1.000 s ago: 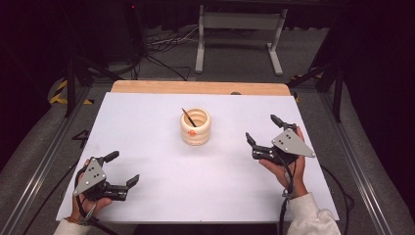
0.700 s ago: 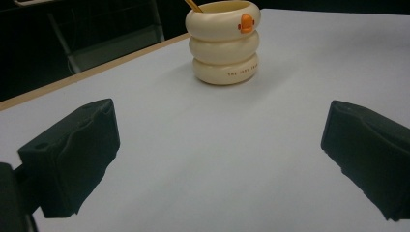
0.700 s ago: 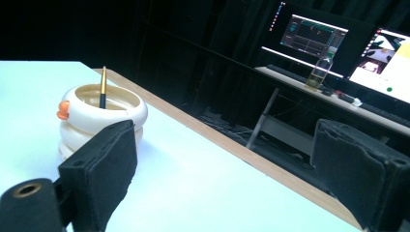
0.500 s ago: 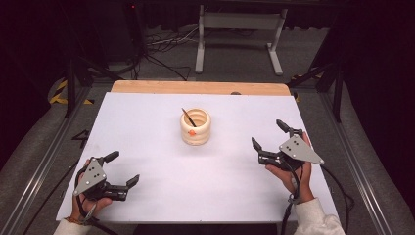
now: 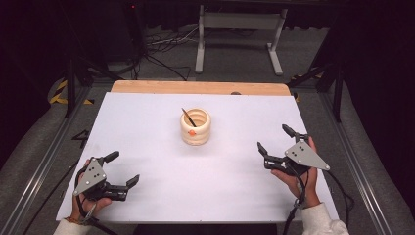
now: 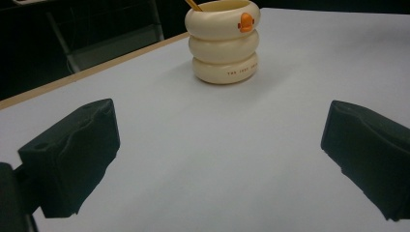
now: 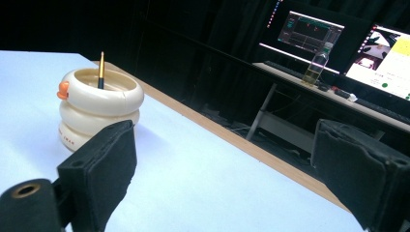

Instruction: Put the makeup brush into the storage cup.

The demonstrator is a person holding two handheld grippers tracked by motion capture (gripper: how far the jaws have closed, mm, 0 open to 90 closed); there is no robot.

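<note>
Cream ringed cup [image 5: 195, 127] mid-table with a thin pencil [image 5: 186, 114] leaning inside, well apart from left gripper [image 5: 122, 170] and right gripper [image 5: 275, 141], both with jaws spread and empty; cup looks rigid, glossy, likely slippery, so best gripped across a groove between rings.

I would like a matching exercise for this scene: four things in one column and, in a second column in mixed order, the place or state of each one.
Things:
1. ringed cream pen holder
2. pencil
3. left gripper
4. right gripper

Places or states:
A. open, near the table's front left corner
B. leaning inside the holder
C. open, by the table's right edge
D. upright at the middle of the white table

Pairs: 1-D, 2-B, 3-A, 4-C
</note>
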